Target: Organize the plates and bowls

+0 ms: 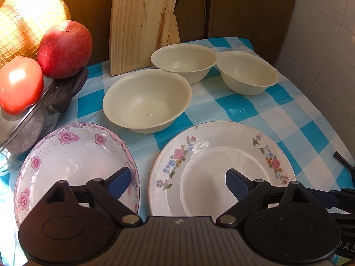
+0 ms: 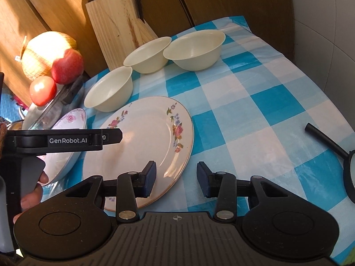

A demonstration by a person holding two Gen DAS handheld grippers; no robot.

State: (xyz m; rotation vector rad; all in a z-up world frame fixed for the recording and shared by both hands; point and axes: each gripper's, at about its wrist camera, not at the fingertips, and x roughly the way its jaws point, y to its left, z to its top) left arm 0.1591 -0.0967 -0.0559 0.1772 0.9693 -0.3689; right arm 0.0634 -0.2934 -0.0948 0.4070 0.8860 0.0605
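A large flowered plate (image 1: 221, 168) lies flat near the front edge of the checked tablecloth (image 2: 255, 102), under the wide-spread left gripper (image 1: 177, 182). The right gripper (image 2: 176, 178), jaws apart and empty, straddles its right rim. A pink-rimmed plate (image 1: 75, 155) leans at the left edge, partly hidden. Three cream bowls (image 1: 145, 99) stand toward the back edge.

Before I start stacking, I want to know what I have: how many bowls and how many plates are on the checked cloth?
Cream bowls: 3, the near one, the back middle one and the back right one.
Flowered plates: 2, the pink-rimmed deep plate and the wide flat plate.
Total: 5 dishes, none stacked yet.
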